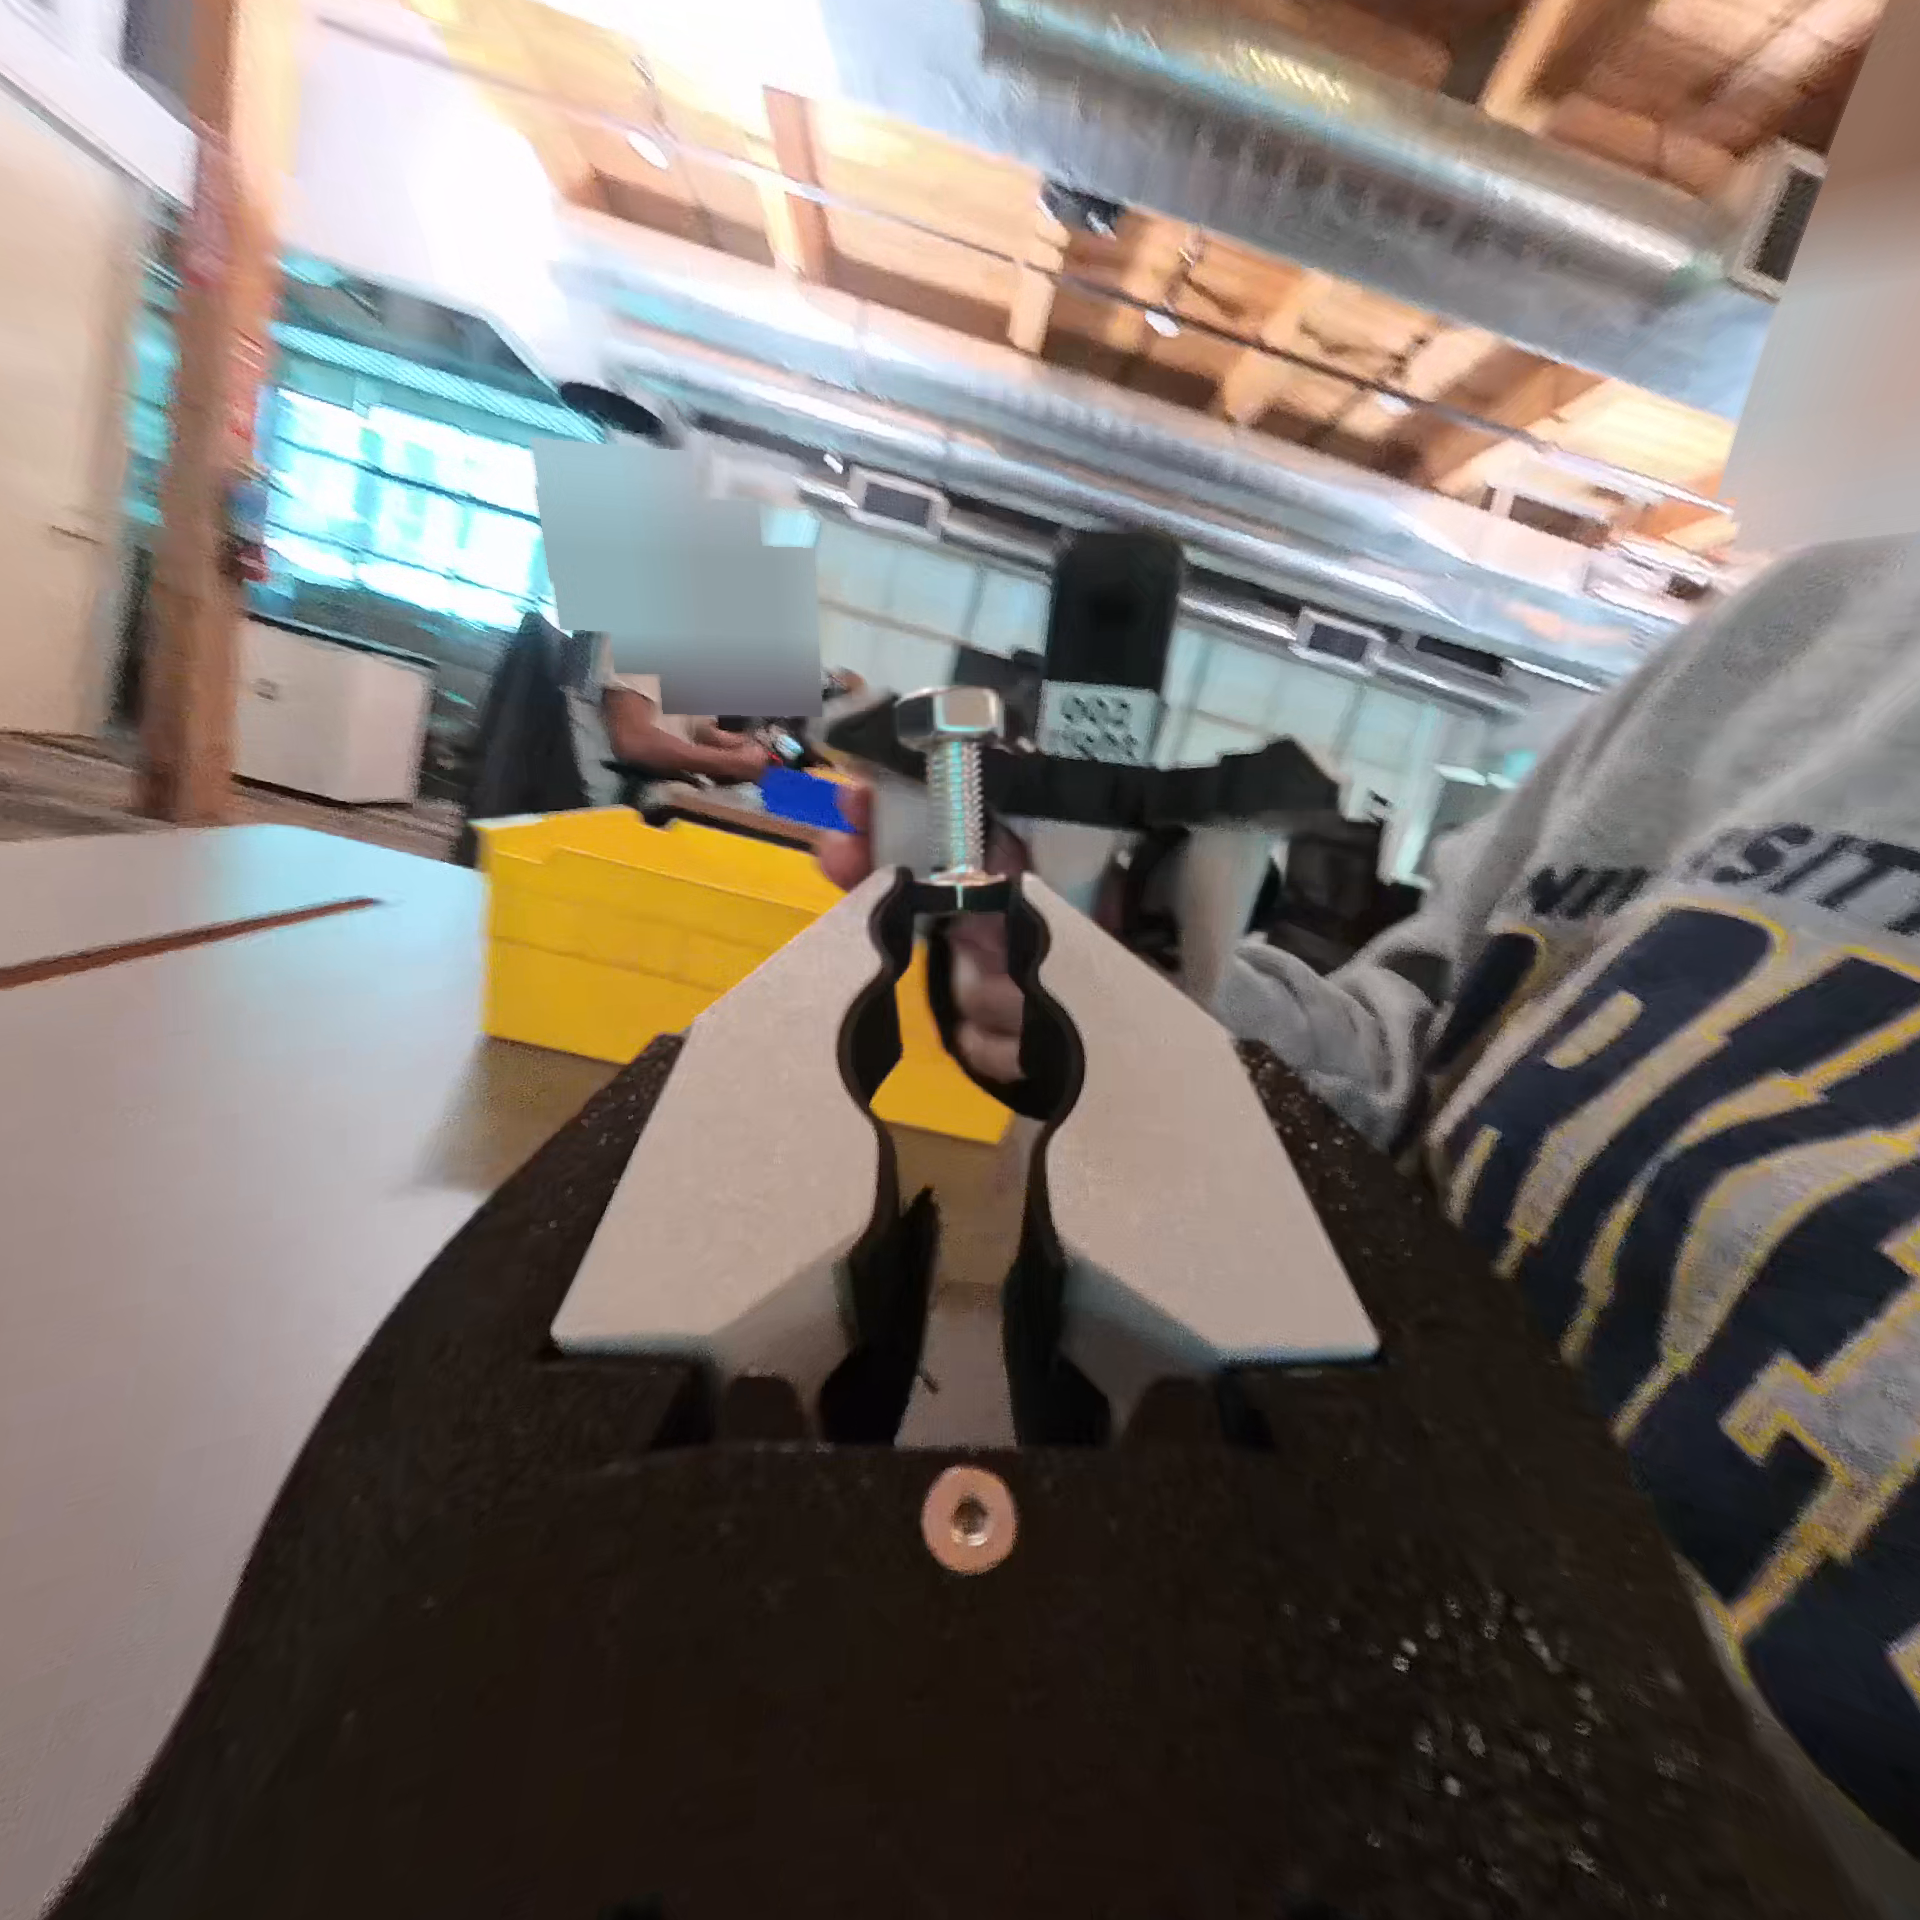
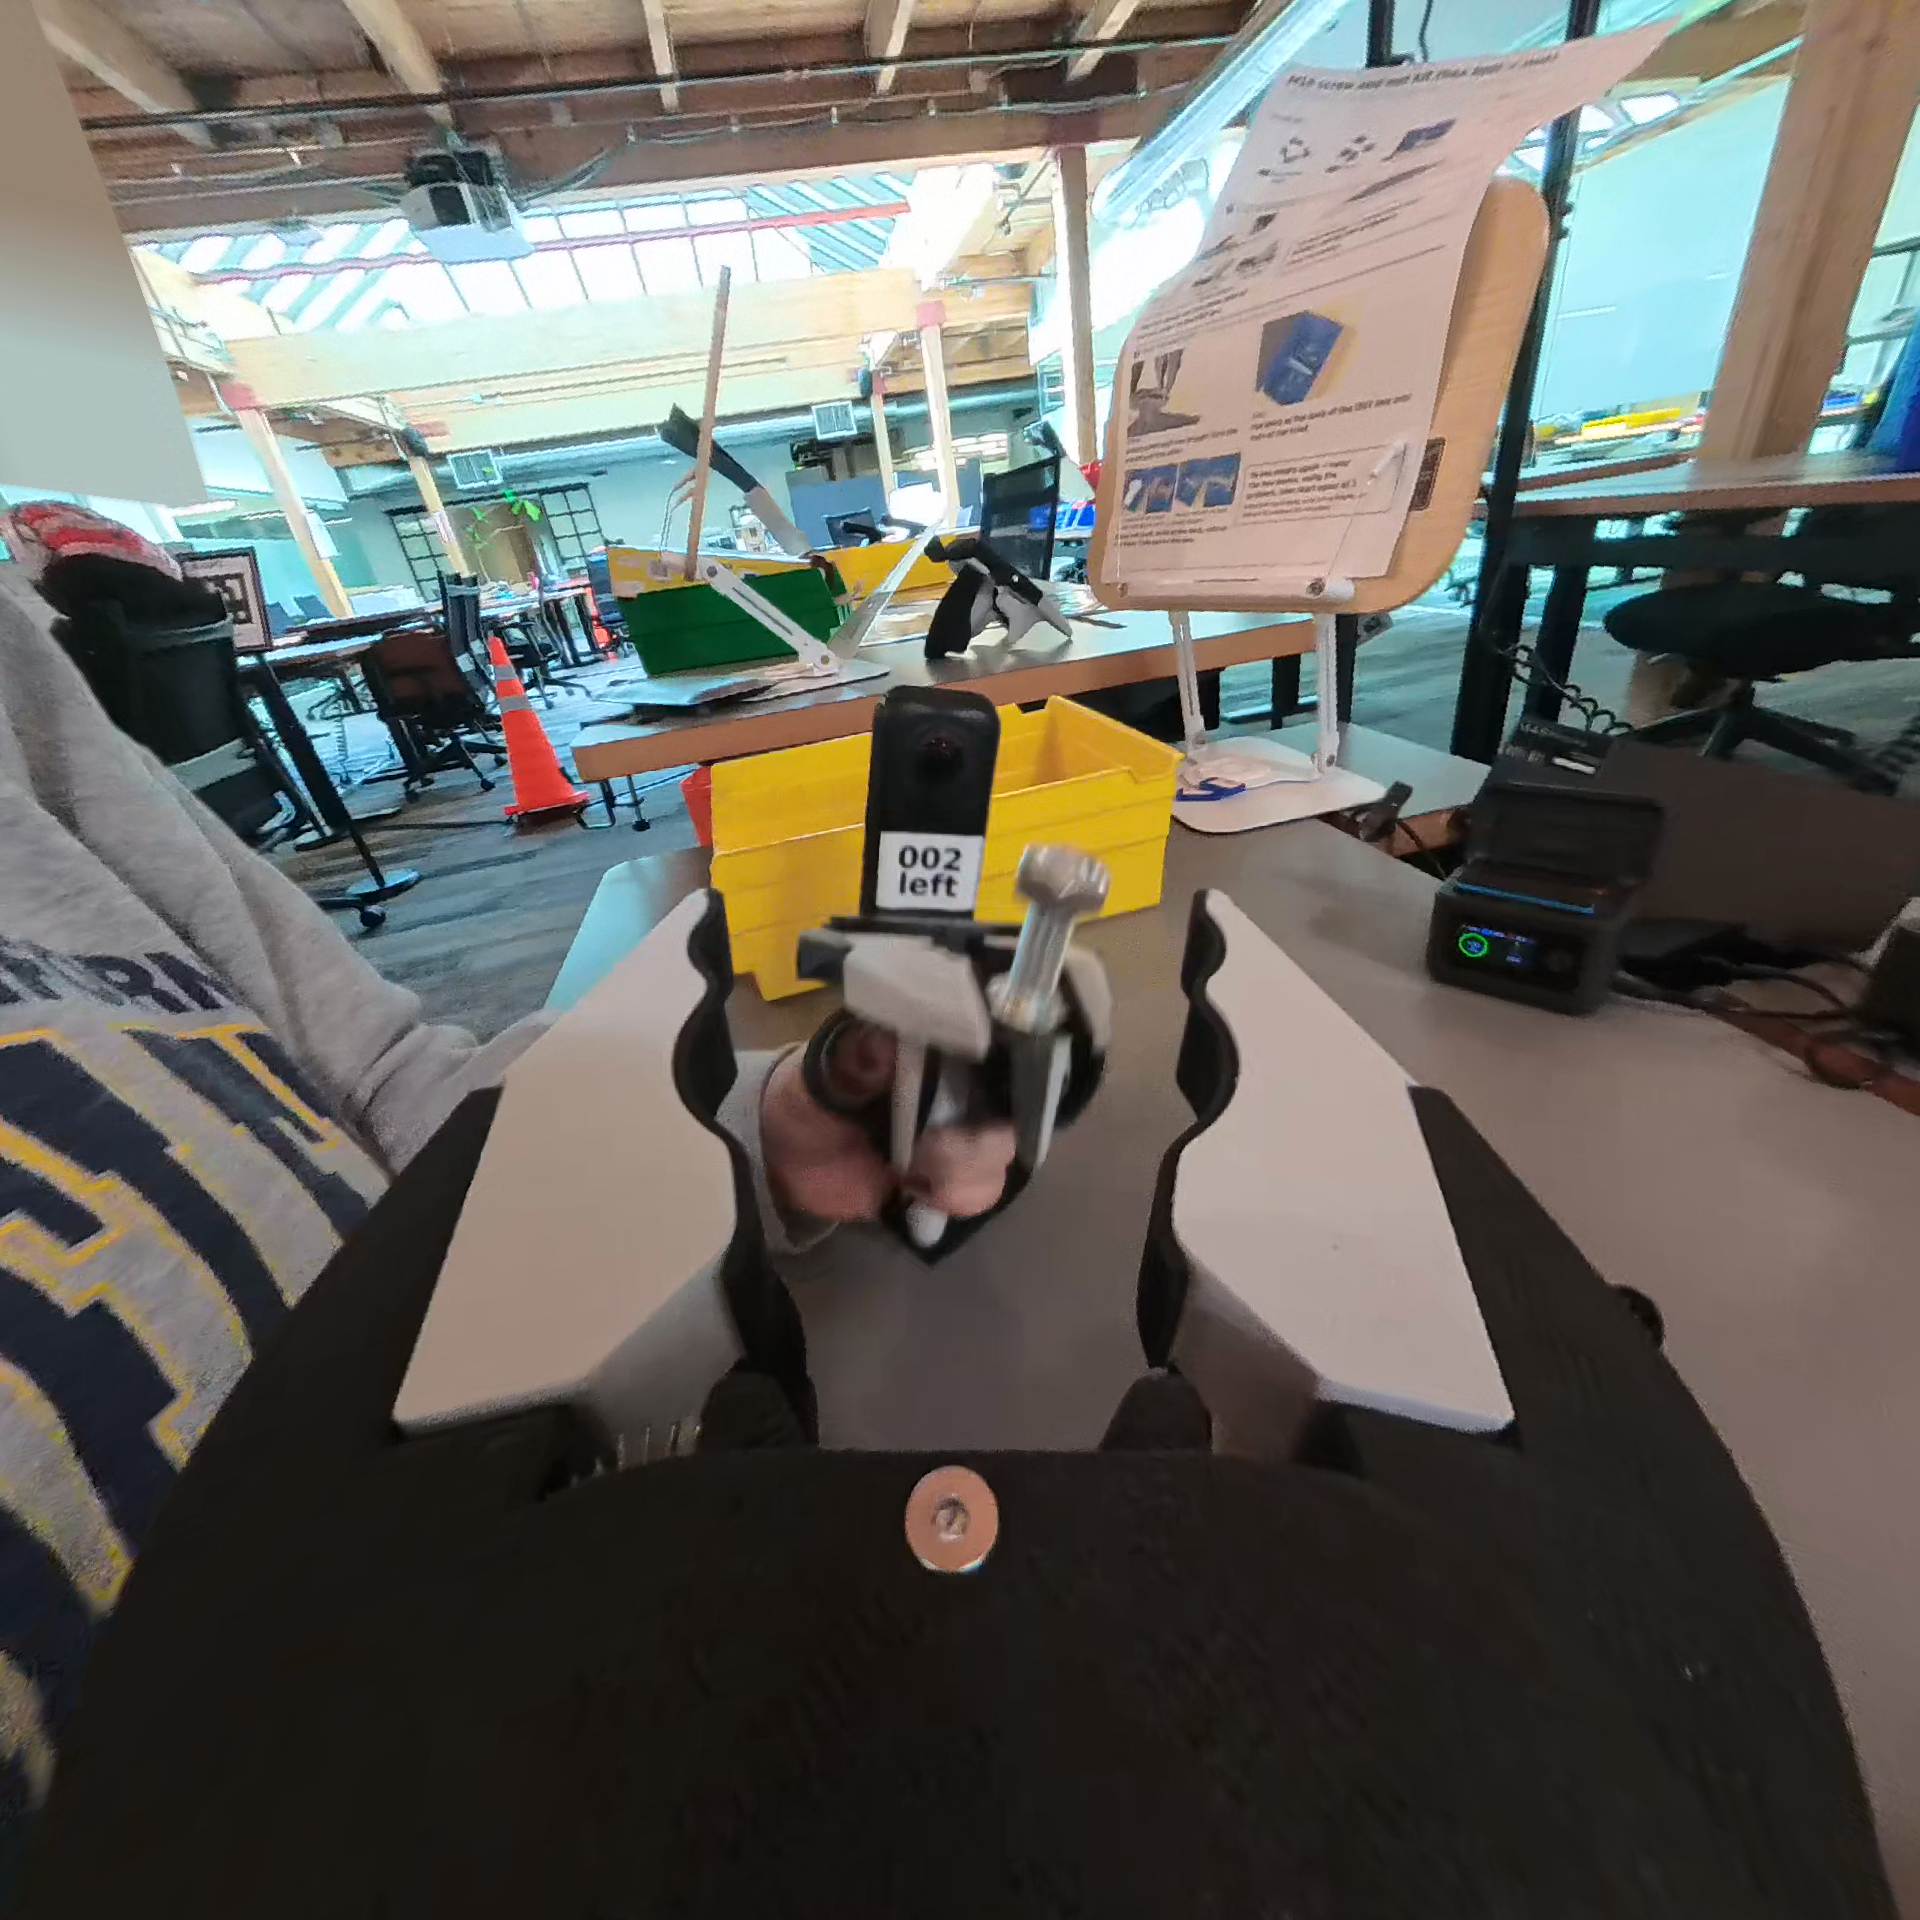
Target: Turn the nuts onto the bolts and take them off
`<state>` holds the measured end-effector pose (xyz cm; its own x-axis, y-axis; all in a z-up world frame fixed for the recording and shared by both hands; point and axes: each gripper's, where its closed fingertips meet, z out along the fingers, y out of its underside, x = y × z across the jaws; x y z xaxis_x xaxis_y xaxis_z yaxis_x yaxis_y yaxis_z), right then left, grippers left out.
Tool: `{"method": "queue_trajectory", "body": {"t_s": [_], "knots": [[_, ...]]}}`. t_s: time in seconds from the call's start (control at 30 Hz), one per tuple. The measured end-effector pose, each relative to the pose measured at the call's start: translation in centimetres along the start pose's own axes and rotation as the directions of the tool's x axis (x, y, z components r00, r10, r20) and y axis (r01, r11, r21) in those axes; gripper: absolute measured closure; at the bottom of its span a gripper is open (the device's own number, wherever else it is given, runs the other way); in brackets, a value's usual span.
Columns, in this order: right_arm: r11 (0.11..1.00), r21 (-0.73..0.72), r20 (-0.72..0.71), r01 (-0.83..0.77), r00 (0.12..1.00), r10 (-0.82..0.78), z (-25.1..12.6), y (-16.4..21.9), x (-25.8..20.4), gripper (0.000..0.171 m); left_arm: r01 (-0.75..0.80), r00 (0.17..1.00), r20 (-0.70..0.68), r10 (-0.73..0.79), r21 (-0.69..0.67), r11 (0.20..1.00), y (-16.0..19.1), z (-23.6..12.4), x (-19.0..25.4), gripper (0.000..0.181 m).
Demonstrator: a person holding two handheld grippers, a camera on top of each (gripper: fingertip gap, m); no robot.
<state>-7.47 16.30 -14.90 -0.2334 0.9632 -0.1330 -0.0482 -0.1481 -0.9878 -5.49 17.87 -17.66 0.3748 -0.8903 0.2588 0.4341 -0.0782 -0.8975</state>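
While the left wrist view is blurred w/ motion, the left gripper shows its jaws nearly closed, clamped at the tips on the lower end of a silver bolt that stands upright, hex head on top; what looks like a nut sits at the tips, but that can't be told for sure. Behind it: the right gripper, a stack of yellow bins on a pale grey table, a grey sweatshirt at right, exposed wood beams & silver ducting overhead. In the right wrist view, the right gripper has its jaws wide apart, holding nothing; between them, farther off, the left gripper holds the bolt tilted, above the table. Around: yellow bins, a paper sheet on a wooden stand, a small black device w/ lit screen, an orange cone on the floor, desks & chairs in an open-plan room.
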Motion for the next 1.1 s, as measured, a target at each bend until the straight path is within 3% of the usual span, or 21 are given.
{"method": "queue_trajectory", "body": {"t_s": [0.13, 0.23, 0.27, 0.3, 0.4, 0.6, 0.77, 0.87, 0.97, 1.1], "knots": [[1.0, -0.019, 0.081, -0.016, 0.997, 0.017, 1.6, 0.5, -1.4, 0.085, 0.034, 0.992, -0.118, -0.045, -0.093, 0.995, 2.2, 2.1, 2.2, 0.166], [1.0, -0.012, 0.096, -0.029, 0.995, 0.03, 0.6, 0.7, -1.7, 0.081, 0.025, 0.999, -0.04, -0.026, -0.029, 0.999, 0.8, 0.6, 0.6, 0.166], [1.0, -0.011, 0.118, -0.019, 0.993, 0.02, -0.3, 0.7, -1.9, 0.085, 0.024, 1.0, 0.005, -0.024, 0.019, 1.0, -0.2, -0.4, -0.3, 0.166], [1.0, -0.015, 0.156, -0.023, 0.987, 0.025, -1.2, 0.8, -2.3, 0.106, 0.028, 0.998, 0.058, -0.032, 0.069, 0.997, -1.1, -1.4, -1.2, 0.166], [0.998, 0.021, 0.05, -0.061, 0.997, 0.06, -1.6, 0.3, -0.2, 0.088, 0.061, 0.997, 0.03, -0.064, 0.106, 0.993, -1.7, -1.9, -1.2, 0.166], [0.999, 0.022, 0.082, -0.048, 0.996, 0.046, 1.1, 0.5, -1.0, 0.082, 0.128, 0.98, -0.144, -0.139, -0.078, 0.989, 2.2, 2.0, 2.2, 0.166], [0.999, 0.021, 0.114, -0.027, 0.993, 0.024, 0.2, 0.6, -2.0, 0.071, 0.11, 0.993, -0.05, -0.11, 0.001, 0.994, 0.2, 0.2, 0.3, 0.166], [1.0, -0.002, 0.084, 0.001, 0.996, -0.001, -0.7, 0.6, -1.6, 0.074, 0.099, 0.995, -0.004, -0.099, 0.073, 0.992, -1.6, -1.3, -0.7, 0.166], [0.999, 0.034, 0.051, -0.013, 0.999, 0.011, -0.1, -0.1, -0.9, 0.062, 0.126, 0.99, -0.067, -0.124, 0.027, 0.992, -0.6, -0.1, 0.3, 0.167], [0.999, 0.022, 0.119, -0.028, 0.993, 0.026, 1.5, 0.3, -2.3, 0.052, 0.127, 0.982, -0.133, -0.135, -0.065, 0.99, 1.4, 1.7, 1.9, 0.166]]}}
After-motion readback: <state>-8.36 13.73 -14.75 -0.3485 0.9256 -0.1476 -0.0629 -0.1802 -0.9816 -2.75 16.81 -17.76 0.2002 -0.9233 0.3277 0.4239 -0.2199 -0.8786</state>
